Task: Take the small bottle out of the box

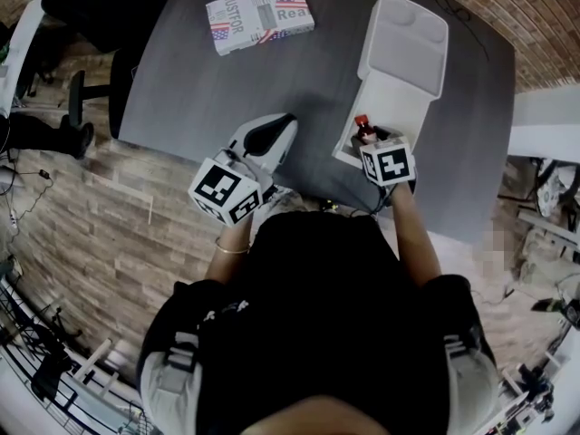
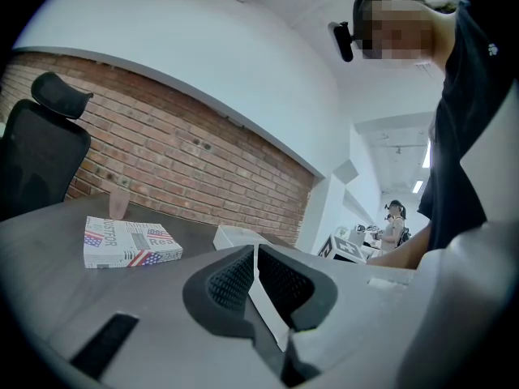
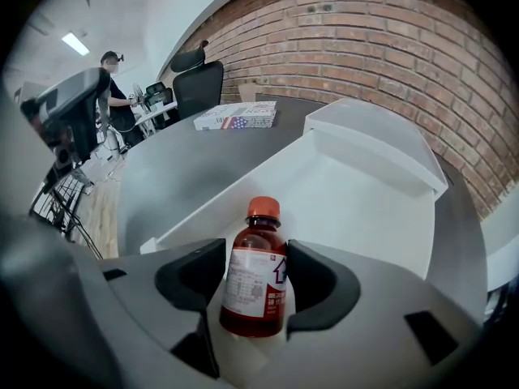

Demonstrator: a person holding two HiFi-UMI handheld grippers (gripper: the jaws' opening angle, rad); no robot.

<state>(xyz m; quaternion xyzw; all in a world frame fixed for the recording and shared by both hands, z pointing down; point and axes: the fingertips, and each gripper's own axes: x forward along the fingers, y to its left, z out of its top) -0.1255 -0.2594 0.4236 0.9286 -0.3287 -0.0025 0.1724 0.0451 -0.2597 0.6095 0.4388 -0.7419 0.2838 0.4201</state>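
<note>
The right gripper (image 3: 255,256) is released, its 2 jaws spread either side of the small bottle (image 1: 364,130), which stands upright between them at the near end of the white box (image 3: 357,217). A box wall runs along its left, and the open lid (image 3: 381,144) lies ahead. The left gripper (image 2: 254,270), well to the left, is clenched on nothing. A flag-printed carton (image 1: 260,16) lies ahead of it across open table (image 1: 181,89).

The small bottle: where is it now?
The small bottle stands upright in the near end of the white box, right of centre in the head view, between the open jaws of the right gripper.
</note>
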